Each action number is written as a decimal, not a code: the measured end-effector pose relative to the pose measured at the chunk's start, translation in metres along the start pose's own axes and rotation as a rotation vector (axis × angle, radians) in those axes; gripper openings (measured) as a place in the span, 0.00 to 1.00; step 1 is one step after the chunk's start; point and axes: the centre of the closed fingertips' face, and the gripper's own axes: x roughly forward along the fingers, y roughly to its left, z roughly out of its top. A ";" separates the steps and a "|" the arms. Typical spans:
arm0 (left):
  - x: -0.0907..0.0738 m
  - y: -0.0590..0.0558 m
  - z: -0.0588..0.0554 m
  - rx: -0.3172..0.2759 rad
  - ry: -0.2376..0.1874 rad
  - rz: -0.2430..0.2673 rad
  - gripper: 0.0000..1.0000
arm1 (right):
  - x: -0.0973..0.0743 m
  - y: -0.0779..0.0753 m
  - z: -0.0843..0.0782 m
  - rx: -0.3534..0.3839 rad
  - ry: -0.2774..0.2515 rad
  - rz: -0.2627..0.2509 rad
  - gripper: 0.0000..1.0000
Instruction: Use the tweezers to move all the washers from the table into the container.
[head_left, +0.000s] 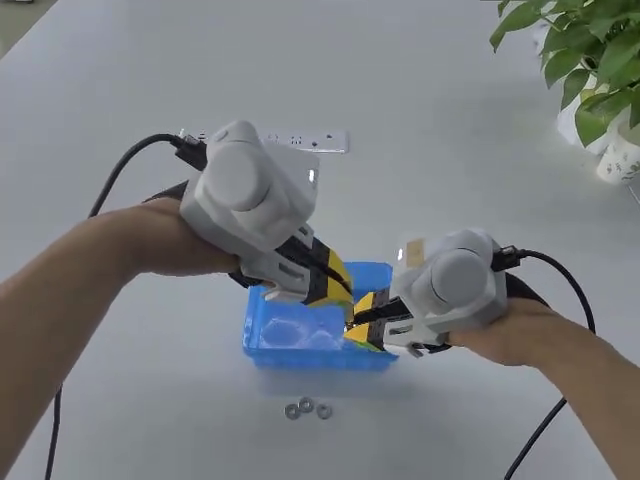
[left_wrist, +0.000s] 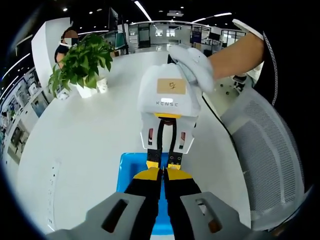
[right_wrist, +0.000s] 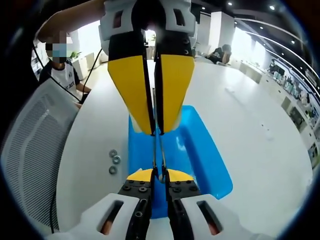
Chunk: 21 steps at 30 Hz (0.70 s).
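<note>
- Three small flat metal washers (head_left: 308, 409) lie in a tight cluster on the pale, smooth table (head_left: 450, 120). They sit on the person's side of the grippers, just off the near wall of the container (head_left: 262, 345), with open tabletop around them.
- The container is a shallow blue plastic tray with rounded corners, directly under both sets of jaws. The grippers hide much of its floor in the head view, and I cannot tell whether any washer lies inside.
- The left gripper (head_left: 345, 295) and right gripper (head_left: 355, 320) meet tip to tip above it, their yellow-faced jaws almost touching.
- In the right gripper view a thin metal sliver, the tweezers (right_wrist: 156, 152), bridges the two. The right gripper is clamped on one end and the left gripper is pinched on the other, so both ends are buried in the jaws.
- Beyond the grippers a white power strip (head_left: 300, 140) lies flat, well apart, with broad open table to either side.
- Farthest off, on the right gripper's side, a leafy potted plant (head_left: 585, 60) is cut off by the frame edge.
</note>
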 end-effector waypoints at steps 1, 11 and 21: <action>0.001 0.000 -0.001 -0.003 0.002 -0.002 0.06 | 0.001 0.000 0.000 0.000 0.001 0.001 0.10; 0.007 0.004 -0.009 -0.018 0.013 -0.005 0.06 | 0.009 -0.003 -0.007 0.012 0.022 0.012 0.10; 0.011 0.006 -0.011 -0.022 0.011 0.002 0.06 | 0.013 -0.003 -0.013 0.017 0.036 0.022 0.11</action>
